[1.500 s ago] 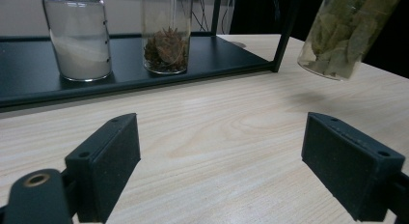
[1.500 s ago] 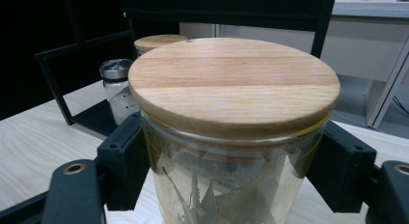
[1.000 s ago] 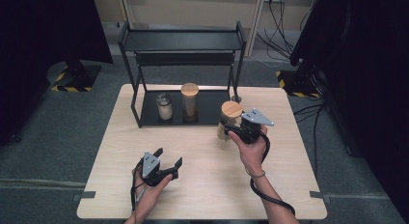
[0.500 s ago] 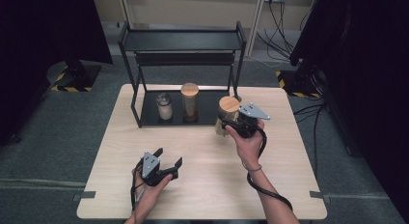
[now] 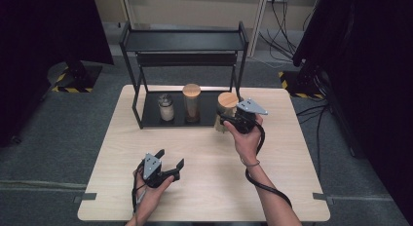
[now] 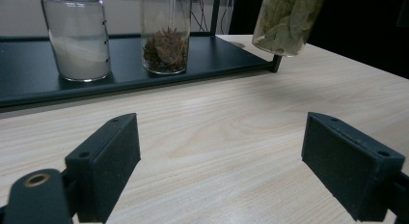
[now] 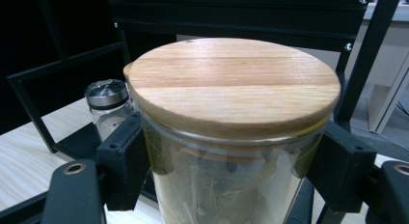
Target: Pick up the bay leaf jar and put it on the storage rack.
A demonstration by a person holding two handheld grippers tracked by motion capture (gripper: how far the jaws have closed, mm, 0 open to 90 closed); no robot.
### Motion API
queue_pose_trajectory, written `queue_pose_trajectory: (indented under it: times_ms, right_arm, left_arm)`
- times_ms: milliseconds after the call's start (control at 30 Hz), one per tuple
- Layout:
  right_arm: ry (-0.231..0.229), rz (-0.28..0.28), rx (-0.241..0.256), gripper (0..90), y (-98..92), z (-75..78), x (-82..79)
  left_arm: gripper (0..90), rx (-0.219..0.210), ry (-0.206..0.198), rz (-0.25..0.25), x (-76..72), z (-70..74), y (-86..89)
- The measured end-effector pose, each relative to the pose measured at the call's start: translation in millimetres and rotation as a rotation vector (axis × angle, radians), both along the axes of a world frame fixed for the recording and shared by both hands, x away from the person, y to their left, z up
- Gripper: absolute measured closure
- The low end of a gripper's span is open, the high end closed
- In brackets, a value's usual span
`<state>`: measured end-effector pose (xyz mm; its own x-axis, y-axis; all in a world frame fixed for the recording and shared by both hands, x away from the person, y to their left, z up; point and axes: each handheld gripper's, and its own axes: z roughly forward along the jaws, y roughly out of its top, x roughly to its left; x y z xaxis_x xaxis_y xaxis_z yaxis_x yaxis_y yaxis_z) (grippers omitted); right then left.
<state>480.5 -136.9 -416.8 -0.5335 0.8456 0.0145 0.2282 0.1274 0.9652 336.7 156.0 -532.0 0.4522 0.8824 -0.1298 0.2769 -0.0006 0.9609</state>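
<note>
We are holding a jar of dried leaves in the right gripper, its two black jaws pressing on the glass wall just under the wooden lid. In the left gripper view the jar's base is hanging clear of the table, right at the front right corner of the black rack. The left gripper is resting low over the near left part of the table, jaws spread wide and holding nothing.

We judge that the step in hand is setting this jar on the rack's bottom shelf, beside the tall jar of star anise and the small jar of white powder. To do it well, we are aiming to keep the jar upright, since the lid only sits on top, and to carry the base above the shelf's front edge before lowering.

The room is tight. The rack's right legs are standing just beside the jar, and the upper shelf is hanging above the lid, so we are wanting to go in low and straight from the front. The open spot lies between the star anise jar and the right legs; we are keeping the jaws off both. The table in front is open, and the left gripper is well apart.
</note>
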Motion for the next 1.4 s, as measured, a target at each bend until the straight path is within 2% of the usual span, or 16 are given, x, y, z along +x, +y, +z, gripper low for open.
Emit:
queue_pose_trajectory:
  times_ms: [767, 1400]
  right_arm:
    - [0.012, -0.026, -0.001, 25.2, 9.3, 2.5, 22.1]
    - [0.025, -0.039, -0.021, 25.2, 19.1, 3.2, 40.1]
  left_arm:
    - [13.0, 0.004, 0.000, -0.002, -0.3, 0.1, -0.2]
    - [13.0, 0.003, -0.001, -0.003, -0.3, 0.1, -0.3]
